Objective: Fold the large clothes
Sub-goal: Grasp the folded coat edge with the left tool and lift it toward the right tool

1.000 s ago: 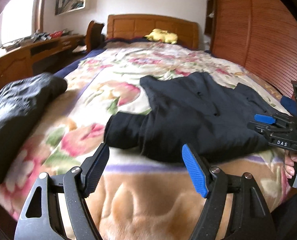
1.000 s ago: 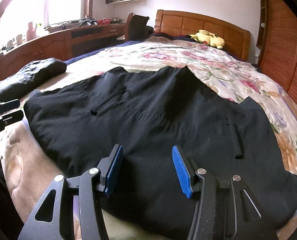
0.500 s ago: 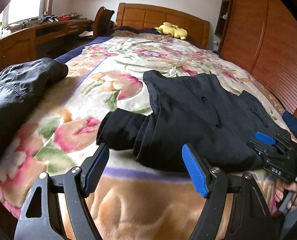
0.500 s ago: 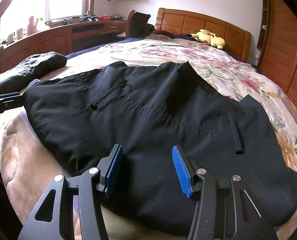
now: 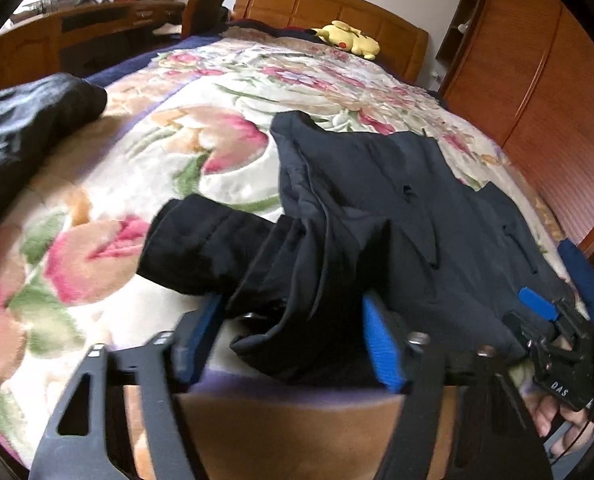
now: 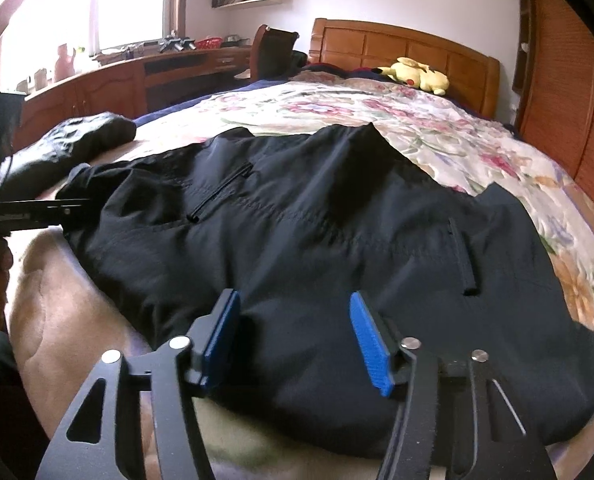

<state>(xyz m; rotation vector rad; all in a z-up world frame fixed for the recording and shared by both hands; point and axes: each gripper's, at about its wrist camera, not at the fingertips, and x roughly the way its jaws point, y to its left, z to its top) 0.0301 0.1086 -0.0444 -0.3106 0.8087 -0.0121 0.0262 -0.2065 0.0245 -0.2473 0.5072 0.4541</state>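
A black jacket (image 6: 317, 240) is spread across the near end of a floral blanket (image 5: 225, 80), its long axis running sideways between the two hands. Its near left corner is bunched between the closing jaws of the left gripper (image 5: 293, 344), the cloth not yet visibly pinched. The hem lies between the opening, spread jaws of the right gripper (image 6: 297, 340), so each edge is nearest its own hand. A folded-back sleeve (image 5: 201, 248) is shown plainly only in the left wrist view (the right shows both pocket slits instead). A second dark garment (image 6: 69, 148) lies well apart.
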